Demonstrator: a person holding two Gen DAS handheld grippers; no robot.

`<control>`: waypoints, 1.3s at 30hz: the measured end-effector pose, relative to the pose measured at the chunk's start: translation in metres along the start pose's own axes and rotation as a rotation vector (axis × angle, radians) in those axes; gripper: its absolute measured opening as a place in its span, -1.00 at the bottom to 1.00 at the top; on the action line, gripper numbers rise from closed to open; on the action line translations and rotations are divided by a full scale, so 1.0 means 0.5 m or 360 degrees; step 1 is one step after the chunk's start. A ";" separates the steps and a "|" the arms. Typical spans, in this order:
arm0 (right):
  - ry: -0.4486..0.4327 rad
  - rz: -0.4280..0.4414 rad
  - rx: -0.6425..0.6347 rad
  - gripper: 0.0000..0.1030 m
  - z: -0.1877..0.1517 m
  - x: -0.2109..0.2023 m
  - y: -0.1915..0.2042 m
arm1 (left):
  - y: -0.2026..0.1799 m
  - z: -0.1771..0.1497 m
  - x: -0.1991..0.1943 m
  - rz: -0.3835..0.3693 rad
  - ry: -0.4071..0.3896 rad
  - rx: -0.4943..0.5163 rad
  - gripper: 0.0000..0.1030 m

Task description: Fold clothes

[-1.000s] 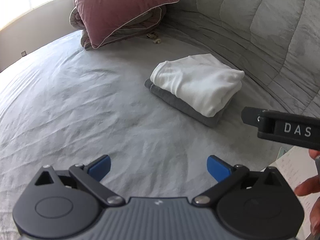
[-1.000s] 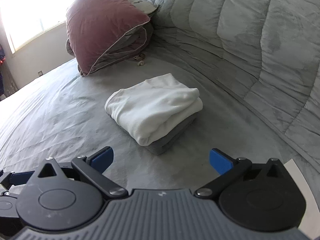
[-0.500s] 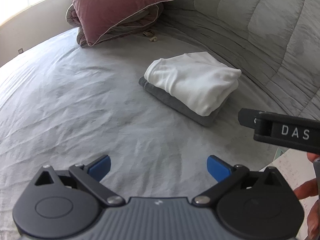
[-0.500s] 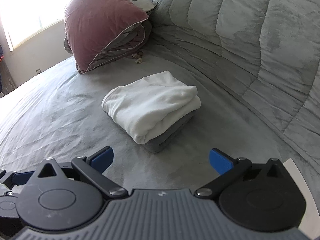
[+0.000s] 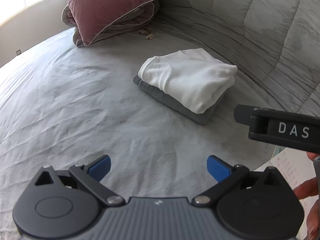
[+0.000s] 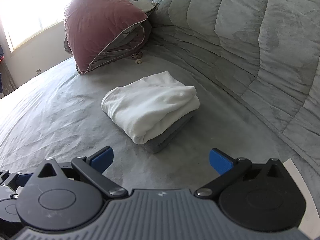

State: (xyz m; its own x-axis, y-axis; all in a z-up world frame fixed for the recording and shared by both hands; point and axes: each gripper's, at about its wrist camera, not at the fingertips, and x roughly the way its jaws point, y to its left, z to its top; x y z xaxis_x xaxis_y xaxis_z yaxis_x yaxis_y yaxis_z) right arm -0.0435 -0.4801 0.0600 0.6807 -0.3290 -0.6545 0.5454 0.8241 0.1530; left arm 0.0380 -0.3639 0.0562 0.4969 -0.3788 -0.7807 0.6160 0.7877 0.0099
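Note:
A folded white garment [image 5: 190, 78] [image 6: 152, 104] lies on top of a folded grey garment [image 5: 176, 104] [image 6: 170, 136], making a small stack on the grey bedsheet [image 5: 70, 104] [image 6: 50, 116]. My left gripper [image 5: 158, 166] hovers well short of the stack, open, with nothing between its blue pads. My right gripper [image 6: 161, 160] is also open and empty, just in front of the stack. In the left wrist view the right gripper's black body [image 5: 280, 128] marked DAS enters from the right, with a person's fingers [image 5: 308, 188] below it.
A maroon pillow [image 5: 112, 6] [image 6: 100, 28] leans on folded grey bedding at the head of the bed. A quilted grey blanket [image 5: 260, 20] [image 6: 250, 30] rises along the right side. A small beige object [image 5: 149, 37] [image 6: 139, 61] lies near the pillow. Paper [image 5: 288, 166] shows at lower right.
Both grippers have drawn back slightly from the stack and stayed open. The stack has not moved.

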 end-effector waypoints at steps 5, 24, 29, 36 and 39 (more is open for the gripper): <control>-0.0001 0.0002 0.0001 1.00 0.001 -0.001 -0.002 | -0.003 0.003 -0.004 0.0008 -0.0009 0.0007 0.99; -0.0016 0.0005 0.0032 1.00 0.003 -0.009 -0.021 | -0.032 0.012 -0.015 -0.0001 -0.0018 0.0055 0.99; -0.0017 0.0010 0.0034 1.00 0.005 -0.010 -0.024 | -0.038 0.012 -0.016 0.0002 -0.0020 0.0064 0.99; -0.0018 0.0009 0.0041 1.00 0.007 -0.010 -0.028 | -0.044 0.012 -0.022 0.0003 -0.0021 0.0079 0.99; -0.0022 0.0012 0.0042 1.00 0.007 -0.012 -0.027 | -0.045 0.013 -0.023 0.0001 -0.0024 0.0079 0.99</control>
State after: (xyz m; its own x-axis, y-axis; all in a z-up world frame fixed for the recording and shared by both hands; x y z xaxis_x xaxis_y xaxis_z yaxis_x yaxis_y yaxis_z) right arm -0.0533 -0.4909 0.0643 0.6914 -0.3292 -0.6431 0.5528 0.8142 0.1774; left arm 0.0224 -0.3803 0.0691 0.5063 -0.3859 -0.7712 0.6452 0.7629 0.0418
